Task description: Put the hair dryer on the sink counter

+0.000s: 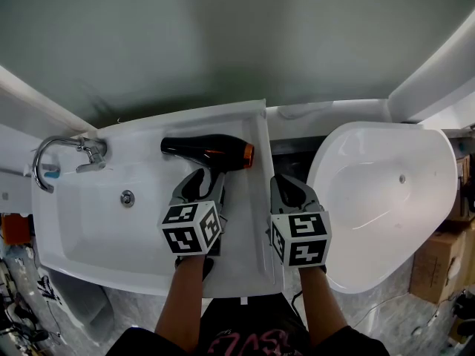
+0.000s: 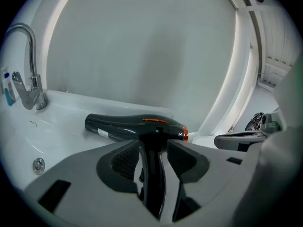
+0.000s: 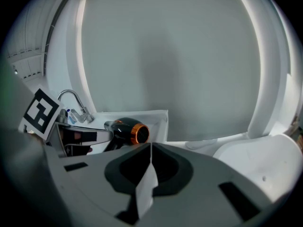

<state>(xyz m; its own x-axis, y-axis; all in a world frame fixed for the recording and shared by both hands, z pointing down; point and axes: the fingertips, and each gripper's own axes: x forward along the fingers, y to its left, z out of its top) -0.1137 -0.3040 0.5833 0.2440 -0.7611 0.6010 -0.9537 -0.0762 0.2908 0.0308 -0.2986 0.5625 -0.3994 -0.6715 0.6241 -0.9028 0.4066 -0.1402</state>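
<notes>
A black hair dryer with an orange ring lies across the flat right part of the white sink, barrel pointing left, near the back edge. Its handle runs toward me between the jaws of my left gripper, which is shut on it. In the left gripper view the hair dryer sits just ahead, its handle clamped in the left gripper. My right gripper hovers beside the sink's right edge, shut and empty. The right gripper view shows the hair dryer to the left of the right gripper.
A chrome faucet stands at the sink's far left corner, with the drain in the basin. A large white oval basin fills the right side. A cardboard box sits at the far right. A grey wall runs behind.
</notes>
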